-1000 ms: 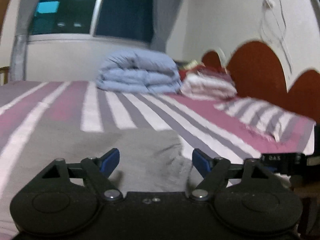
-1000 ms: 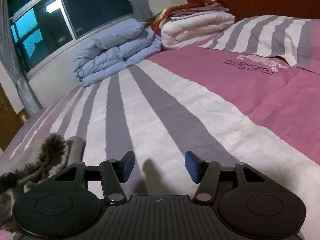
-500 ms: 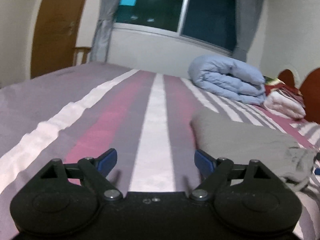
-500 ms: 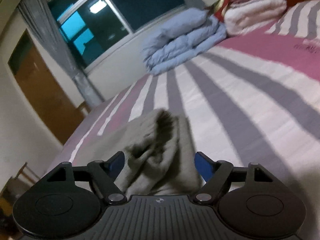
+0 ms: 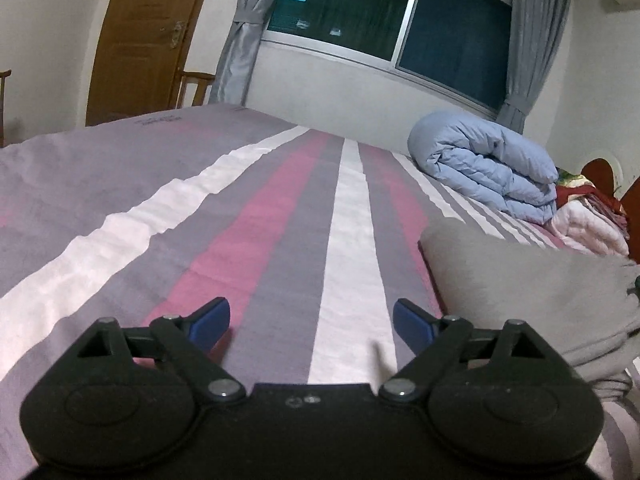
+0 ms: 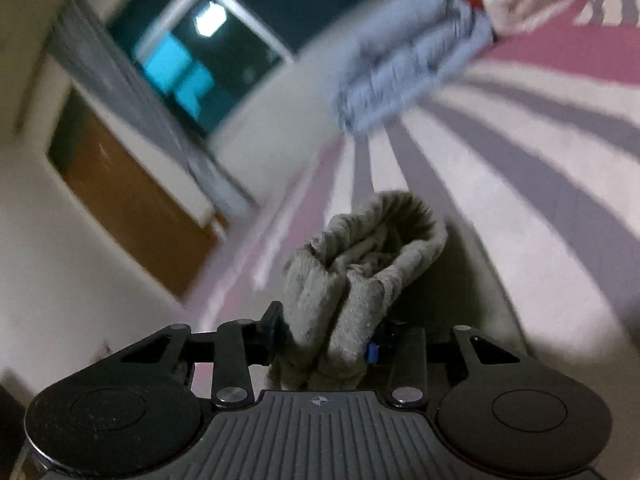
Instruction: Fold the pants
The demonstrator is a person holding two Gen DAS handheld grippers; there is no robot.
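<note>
Left gripper [image 5: 311,322]: fingers spread wide, nothing between the blue pads [image 5: 210,322]. Held low over the striped sheet [image 5: 256,240], pointing along a grey and a white stripe. Not touching the pants.

Pants [image 5: 532,292]: grey, lying flat on the sheet just to the right of the left gripper, folded edge facing forward and left. Near end bunched and wrinkled at the right edge of the left wrist view, close beside the right finger linkage.

Right gripper [image 6: 326,342]: clamped on a thick bunch of the pants [image 6: 360,264]. Fabric wedged between the fingers, blue pad [image 6: 372,353] barely showing on the right side. Bunch standing up ahead of the jaws, rolled open at the top. View tilted and motion-blurred; gripper angled relative to the bed.

Surroundings ahead of the left gripper: folded blue duvet [image 5: 484,168] far forward and right on the bed, pink-white bedding [image 5: 588,228] beside it to the right. Window [image 5: 384,12] with grey curtains on the far wall. Wooden door [image 5: 148,36] forward and left, chair [image 5: 196,86] next to it. Same duvet [image 6: 404,64], window and door visible blurred in the right wrist view.
</note>
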